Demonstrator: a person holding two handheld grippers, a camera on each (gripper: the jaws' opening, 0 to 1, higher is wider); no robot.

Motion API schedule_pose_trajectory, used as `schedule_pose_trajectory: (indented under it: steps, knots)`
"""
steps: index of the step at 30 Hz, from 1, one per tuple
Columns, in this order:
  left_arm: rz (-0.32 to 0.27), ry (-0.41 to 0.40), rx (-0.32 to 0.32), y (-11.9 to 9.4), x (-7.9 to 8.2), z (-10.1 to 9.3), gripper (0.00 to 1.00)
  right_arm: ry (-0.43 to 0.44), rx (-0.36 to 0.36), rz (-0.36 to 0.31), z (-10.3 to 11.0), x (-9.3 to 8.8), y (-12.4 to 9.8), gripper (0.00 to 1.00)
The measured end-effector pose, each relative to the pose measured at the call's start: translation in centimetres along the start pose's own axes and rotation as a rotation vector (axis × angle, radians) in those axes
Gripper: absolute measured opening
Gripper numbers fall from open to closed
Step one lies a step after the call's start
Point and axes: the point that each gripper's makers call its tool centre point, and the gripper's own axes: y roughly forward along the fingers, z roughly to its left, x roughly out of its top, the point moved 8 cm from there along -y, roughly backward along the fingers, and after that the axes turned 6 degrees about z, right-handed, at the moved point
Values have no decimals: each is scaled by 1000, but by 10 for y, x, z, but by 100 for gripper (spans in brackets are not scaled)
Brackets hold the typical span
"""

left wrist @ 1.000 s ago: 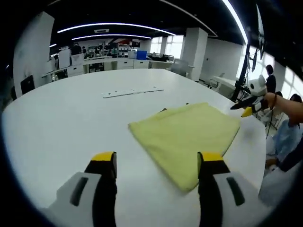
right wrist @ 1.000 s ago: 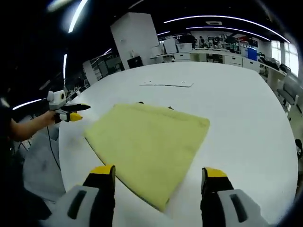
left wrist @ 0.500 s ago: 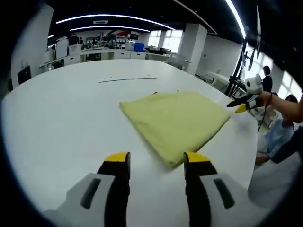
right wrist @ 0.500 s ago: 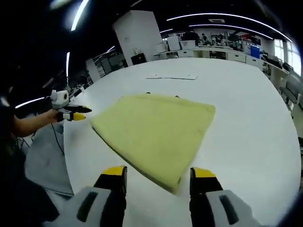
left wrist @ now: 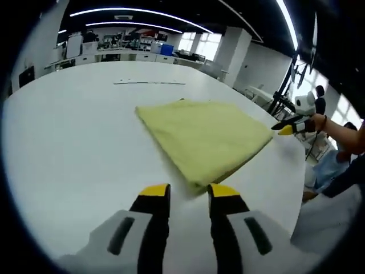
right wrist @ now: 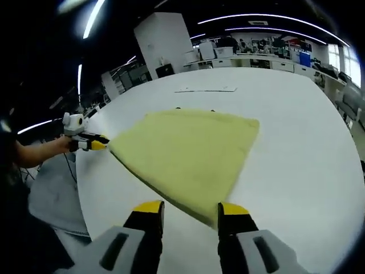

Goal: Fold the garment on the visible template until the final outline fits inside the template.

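— Where is the garment?

— The folded yellow garment point(left wrist: 205, 136) lies flat on the white table point(left wrist: 74, 142). In the left gripper view its near corner sits just ahead of the left gripper point(left wrist: 189, 192), whose yellow-tipped jaws stand a narrow gap apart, holding nothing.

— And from the other side?

— In the right gripper view the garment point(right wrist: 191, 151) points its near corner at the right gripper point(right wrist: 191, 208), just short of the tips. Those jaws are likewise slightly parted and empty.

— Anything beyond the cloth?

— A thin white strip point(left wrist: 149, 83) lies on the table farther off; office desks stand behind.
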Motion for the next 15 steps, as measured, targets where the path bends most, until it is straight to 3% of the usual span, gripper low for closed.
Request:
schedule_pose_trajectory:
  steps: [4, 15]
  knots:
    - [-11, -15, -25, 4, -1, 2, 12, 3, 3, 0, 0, 0, 0, 34]
    - [-8, 8, -69, 9, -3, 3, 5, 24, -18, -7, -2, -1, 3, 26]
